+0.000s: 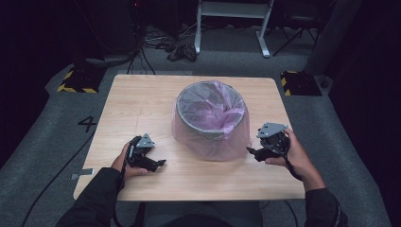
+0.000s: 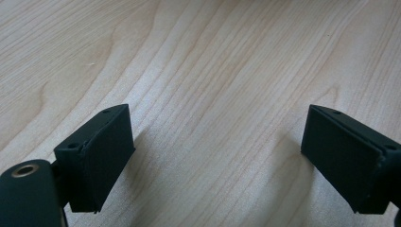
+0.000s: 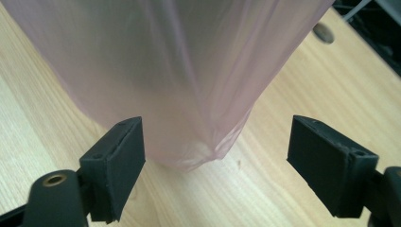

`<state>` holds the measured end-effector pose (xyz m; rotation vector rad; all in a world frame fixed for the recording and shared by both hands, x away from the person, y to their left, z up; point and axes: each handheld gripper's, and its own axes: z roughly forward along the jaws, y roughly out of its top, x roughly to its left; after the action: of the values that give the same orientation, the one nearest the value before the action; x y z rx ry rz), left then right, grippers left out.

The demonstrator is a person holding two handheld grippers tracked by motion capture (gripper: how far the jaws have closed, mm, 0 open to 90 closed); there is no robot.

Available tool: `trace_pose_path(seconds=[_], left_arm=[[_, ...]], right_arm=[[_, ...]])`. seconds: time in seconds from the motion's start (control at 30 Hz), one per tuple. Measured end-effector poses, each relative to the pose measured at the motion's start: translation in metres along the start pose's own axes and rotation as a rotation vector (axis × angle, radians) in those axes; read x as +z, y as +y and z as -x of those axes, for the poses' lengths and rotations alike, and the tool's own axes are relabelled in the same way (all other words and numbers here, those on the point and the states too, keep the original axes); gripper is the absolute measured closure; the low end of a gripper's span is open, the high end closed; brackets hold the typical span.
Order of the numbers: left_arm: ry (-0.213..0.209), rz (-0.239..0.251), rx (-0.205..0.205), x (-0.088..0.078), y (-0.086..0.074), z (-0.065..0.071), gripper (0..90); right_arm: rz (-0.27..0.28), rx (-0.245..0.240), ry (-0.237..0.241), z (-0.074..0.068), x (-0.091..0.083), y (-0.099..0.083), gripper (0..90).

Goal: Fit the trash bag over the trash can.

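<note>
Wooden table (image 1: pixel 142 99), bagged bin (image 1: pixel 210 118) upright, mouth up

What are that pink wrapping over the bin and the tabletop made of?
The pink bag looks like thin plastic film: translucent, creased, faintly glossy, draped over the grey bin down to the table. The tabletop looks like pale wood or a wood-pattern laminate: matt, with flowing grain lines; which one I cannot tell.

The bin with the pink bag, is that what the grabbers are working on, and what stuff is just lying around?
Part of the job:
- grey round bin
- thin pink plastic bag lining it
- right gripper, open, beside the bag
- left gripper, open

Just lying about:
- light wooden table
- black cables on the floor
- white metal stand
</note>
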<state>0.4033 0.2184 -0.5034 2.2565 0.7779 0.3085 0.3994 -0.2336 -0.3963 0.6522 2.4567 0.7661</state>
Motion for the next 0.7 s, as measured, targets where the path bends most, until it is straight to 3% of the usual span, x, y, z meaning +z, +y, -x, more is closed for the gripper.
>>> trace_pose_path(seconds=[0.37, 0.5, 0.7], left_arm=[[0.000, 0.000, 0.000, 0.000, 0.000, 0.000, 9.9], [0.002, 0.001, -0.003, 0.000, 0.000, 0.000, 9.9], [0.001, 0.000, -0.002, 0.000, 0.000, 0.000, 9.9]], right_arm=[[-0.067, 0.004, 0.002, -0.008, 0.023, -0.027, 19.6], [-0.091, 0.031, 0.022, -0.011, 0.033, -0.045, 19.6], [-0.069, 0.118, 0.063, -0.011, 0.040, -0.073, 19.6]])
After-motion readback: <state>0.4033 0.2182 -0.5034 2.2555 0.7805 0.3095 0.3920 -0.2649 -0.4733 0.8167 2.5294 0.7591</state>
